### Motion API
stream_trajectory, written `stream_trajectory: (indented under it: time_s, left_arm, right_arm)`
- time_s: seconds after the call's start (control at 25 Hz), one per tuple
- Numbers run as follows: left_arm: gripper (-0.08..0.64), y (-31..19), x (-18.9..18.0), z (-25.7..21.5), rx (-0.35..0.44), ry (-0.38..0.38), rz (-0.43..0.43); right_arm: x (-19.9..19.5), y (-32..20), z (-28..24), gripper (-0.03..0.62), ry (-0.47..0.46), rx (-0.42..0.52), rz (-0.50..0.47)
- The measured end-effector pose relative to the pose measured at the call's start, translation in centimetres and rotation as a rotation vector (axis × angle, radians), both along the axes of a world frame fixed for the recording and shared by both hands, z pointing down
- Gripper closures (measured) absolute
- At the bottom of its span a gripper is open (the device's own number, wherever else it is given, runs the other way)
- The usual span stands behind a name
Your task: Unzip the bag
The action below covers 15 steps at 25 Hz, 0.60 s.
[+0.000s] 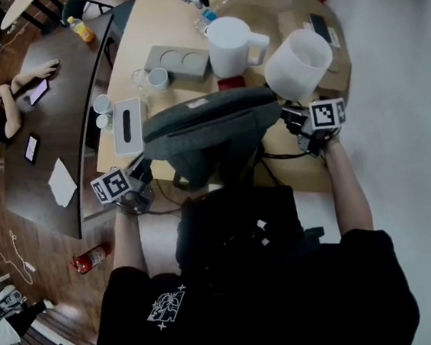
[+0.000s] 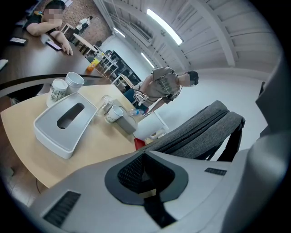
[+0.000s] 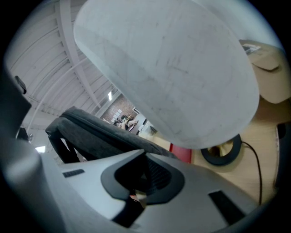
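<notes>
Standing at the centre of the head view, the grey bag sits upright on the near edge of the wooden table, its top zip closed along all the length I can see. I have the left gripper just beside its lower-left corner and the right gripper at its right end, each with jaws pressed together on nothing. Behind the bag, toward the upper right, a white bucket and a white jug crowd close. My worry: I cannot make out the zip pull, and a tug on an unbraced bag could drag it off the table edge or into the bucket. Both forearms reach up from the frame's bottom, grippers tipped slightly downward, flanking the bag.
</notes>
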<state>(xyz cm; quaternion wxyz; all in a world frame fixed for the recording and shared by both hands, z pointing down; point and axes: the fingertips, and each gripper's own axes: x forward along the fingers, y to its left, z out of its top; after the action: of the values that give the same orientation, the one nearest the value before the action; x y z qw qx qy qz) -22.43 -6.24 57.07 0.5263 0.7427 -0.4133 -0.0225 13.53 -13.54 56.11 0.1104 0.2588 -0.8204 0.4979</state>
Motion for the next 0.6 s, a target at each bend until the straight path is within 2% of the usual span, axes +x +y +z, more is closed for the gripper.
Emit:
stream_trajectory:
  time_s: [0.08,0.2,0.4,0.6]
  left_arm:
    - [0.557,0.1,0.0,-0.2,-0.001,-0.005,0.001]
    - [0.557,0.1,0.0,0.1,-0.004,0.003,-0.006]
    - [0.557,-0.1,-0.2,0.3,0.010,0.028,-0.018]
    - [0.557,0.0,0.1,0.0,0.015,0.022,-0.011]
  right_arm:
    - [-0.1,0.2,0.4,0.577,-0.018,-0.023,0.009]
    - [-0.1,-0.1,0.7,0.577,0.018,0.002,-0.002]
    - [-0.5,-0.1,1.3,0.577,0.008,0.001,-0.010]
    - [-0.5,0.0,1.6,0.577,0.015,-0.005,-0.003]
